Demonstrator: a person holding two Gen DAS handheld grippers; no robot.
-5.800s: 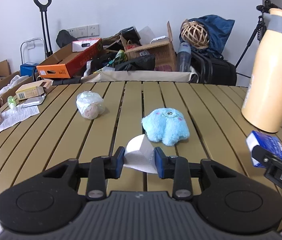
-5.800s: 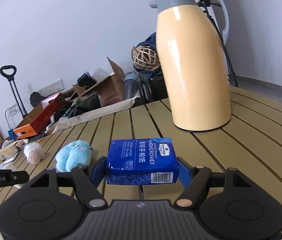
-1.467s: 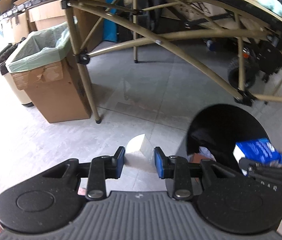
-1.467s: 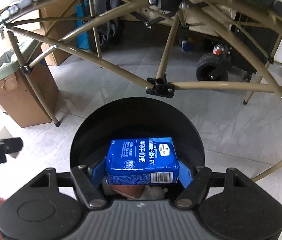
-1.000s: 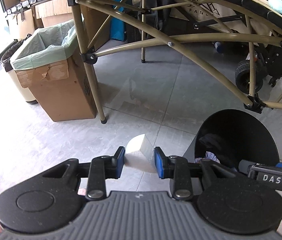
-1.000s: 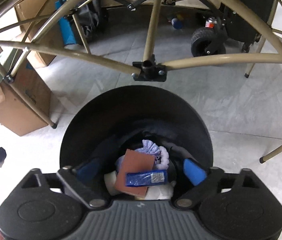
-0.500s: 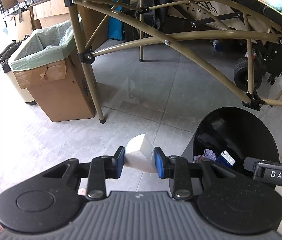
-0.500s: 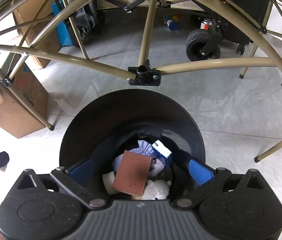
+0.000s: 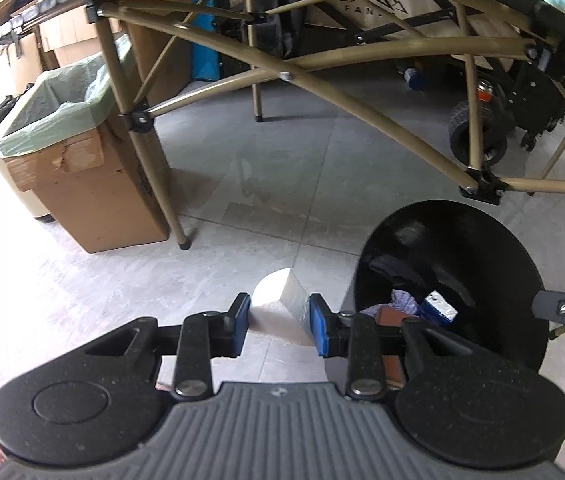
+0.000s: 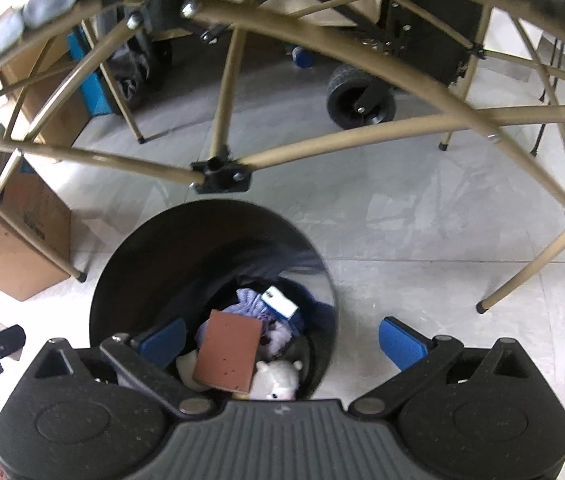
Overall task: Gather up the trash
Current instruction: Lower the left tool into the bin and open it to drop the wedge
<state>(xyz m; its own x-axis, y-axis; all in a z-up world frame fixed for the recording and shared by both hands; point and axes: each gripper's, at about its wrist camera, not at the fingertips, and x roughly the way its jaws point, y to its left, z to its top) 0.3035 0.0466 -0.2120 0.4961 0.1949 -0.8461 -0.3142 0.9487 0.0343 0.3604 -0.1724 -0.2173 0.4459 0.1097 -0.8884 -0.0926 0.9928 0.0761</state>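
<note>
Spanning the top of both views, the tan metal-tube underframe of a table [image 10: 322, 144] arches over a grey tiled floor [image 9: 282, 168]. Below it, at lower right of the left view and lower centre of the right view, stands the round black trash bin [image 10: 154, 264]. A cardboard box lined with a pale green bag [image 9: 62, 132] sits at the left of the left view.

The bin holds some trash: a flat brown rectangular card [image 10: 228, 350], a blue-and-white tissue packet [image 10: 280, 302], lilac fabric [image 10: 248, 298] and something white and fluffy [image 10: 278, 380]. The right gripper [image 10: 280, 344] hangs above the bin mouth, jaws spread wide and empty. The left gripper [image 9: 278, 328] is closed on a white crumpled paper wad [image 9: 278, 300], held over the floor just left of the bin rim, so that piece looks left to drop.

The tabletop is out of view, so any remaining trash cannot be judged. The bin's lower contents are hidden by the gripper bodies.
</note>
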